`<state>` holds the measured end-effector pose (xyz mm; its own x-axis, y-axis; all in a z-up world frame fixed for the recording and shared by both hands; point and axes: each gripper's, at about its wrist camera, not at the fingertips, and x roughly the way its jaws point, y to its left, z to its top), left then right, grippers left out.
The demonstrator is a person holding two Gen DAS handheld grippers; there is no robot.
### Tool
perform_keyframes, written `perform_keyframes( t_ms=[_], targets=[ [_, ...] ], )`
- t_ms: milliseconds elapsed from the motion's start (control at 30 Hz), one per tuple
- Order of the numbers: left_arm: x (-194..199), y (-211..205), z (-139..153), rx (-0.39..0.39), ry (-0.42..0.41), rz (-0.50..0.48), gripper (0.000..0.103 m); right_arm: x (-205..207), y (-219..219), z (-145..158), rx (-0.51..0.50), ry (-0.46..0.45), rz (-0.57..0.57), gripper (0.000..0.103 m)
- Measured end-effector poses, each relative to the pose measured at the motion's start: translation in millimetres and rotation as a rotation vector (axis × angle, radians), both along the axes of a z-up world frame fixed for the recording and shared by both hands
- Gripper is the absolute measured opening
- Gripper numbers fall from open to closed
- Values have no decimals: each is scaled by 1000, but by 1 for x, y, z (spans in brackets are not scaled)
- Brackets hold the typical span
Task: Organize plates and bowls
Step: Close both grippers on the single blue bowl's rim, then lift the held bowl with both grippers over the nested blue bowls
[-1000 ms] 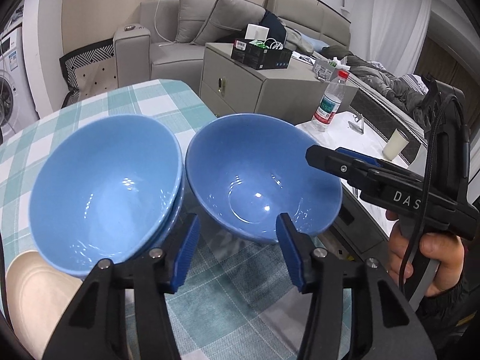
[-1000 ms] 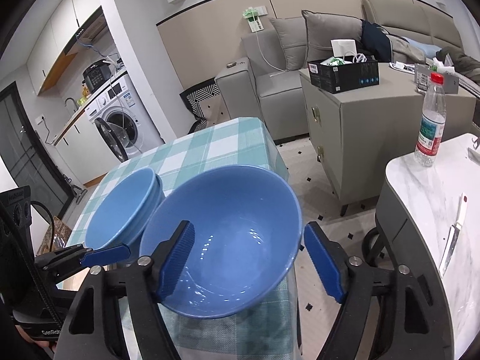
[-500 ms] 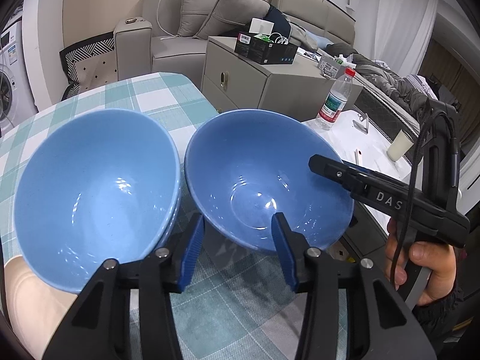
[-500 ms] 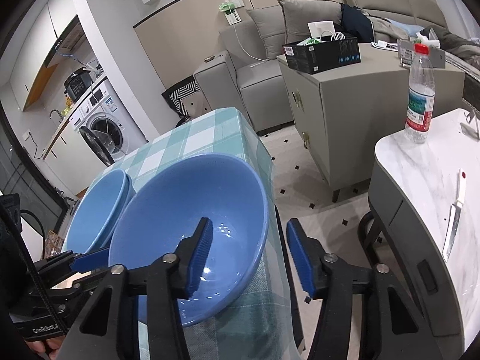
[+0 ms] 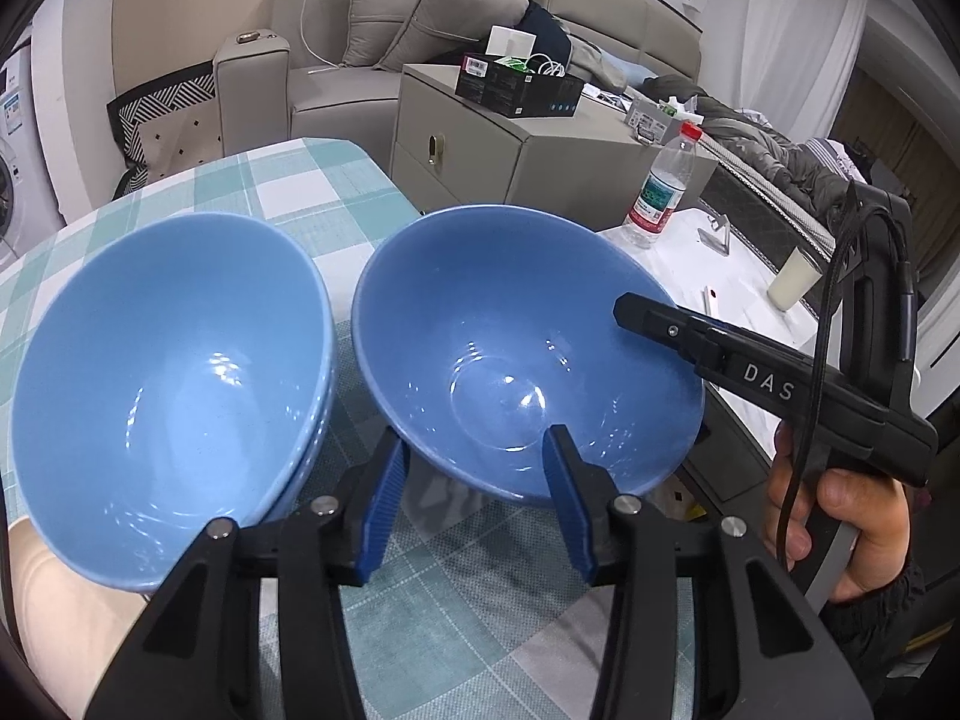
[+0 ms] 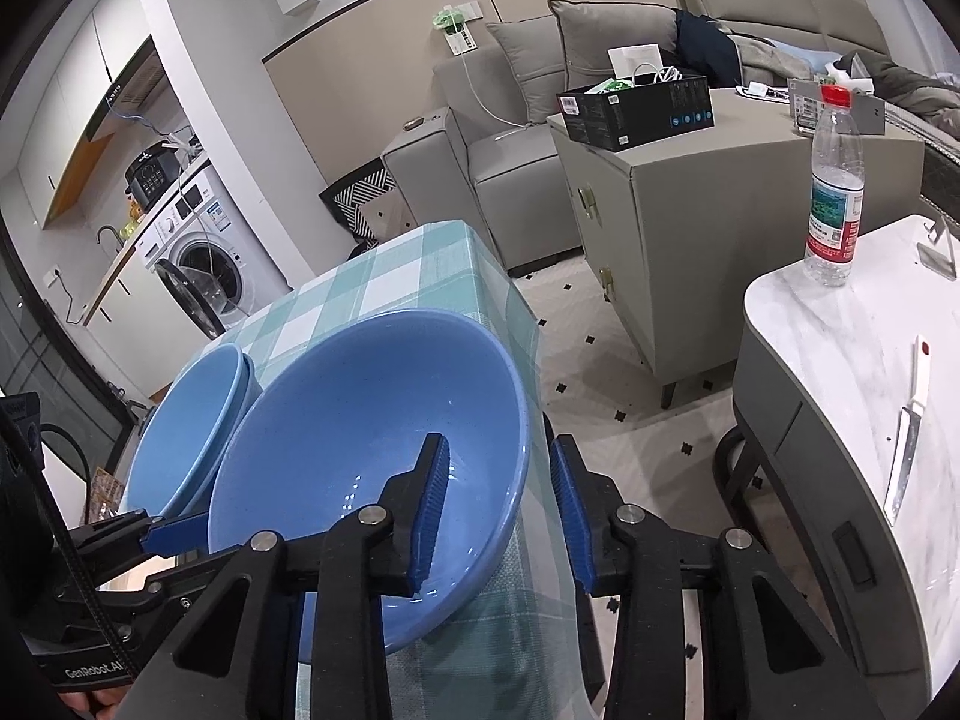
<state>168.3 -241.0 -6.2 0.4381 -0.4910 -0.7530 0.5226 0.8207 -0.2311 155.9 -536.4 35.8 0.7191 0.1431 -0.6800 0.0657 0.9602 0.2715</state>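
blue bowl [image 5: 528, 372], single, upright at the right edge of the checked tablecloth [image 5: 288, 180]; inner well glossy, rim facing up. in the right wrist view the same bowl [image 6: 360, 450] overhangs the cloth's corner slightly.

stack of blue bowls [image 5: 168, 372], nested, just left of the single bowl, rims near each other, contact cannot be told; tilted toward the lens in the left wrist view. seen again as a thinner stack [image 6: 186, 426] behind the single bowl.

cream plate [image 5: 54, 588], partly under the stack's near edge, mostly out of frame.

left gripper [image 5: 474, 504], blue-padded fingers spread apart, hovering at the near side of the single bowl, one pad to each side of its base; no contact evident.

right gripper [image 6: 498, 510], jaws parted and straddling the single bowl's right rim: left pad inside the well, right pad outside the wall. a gap seems to remain, though the view is too steep to be sure. its black body [image 5: 774, 384] reaches over the rim from the right, held by a hand [image 5: 840, 516].

surroundings: water bottle [image 6: 834, 192] standing on a marble counter [image 6: 840, 360], a white-handled knife [image 6: 909, 426] lying on it; grey cabinet [image 6: 690, 228]; washing machine [image 6: 210, 252].
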Motion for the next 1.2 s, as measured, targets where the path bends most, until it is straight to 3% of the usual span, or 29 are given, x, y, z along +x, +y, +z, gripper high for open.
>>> perform_keyframes(
  t_ms=[233, 700, 1200],
  targets=[
    [-2, -2, 1, 6, -21, -2, 45, 1, 3, -1, -16, 0, 13, 24],
    [-5, -1, 3, 24, -59, 5, 43, 1, 12, 1, -74, -10, 22, 23],
    [-13, 8, 20, 16, -113, 5, 43, -13, 21, 25, -105, -75, 24, 23]
  ],
)
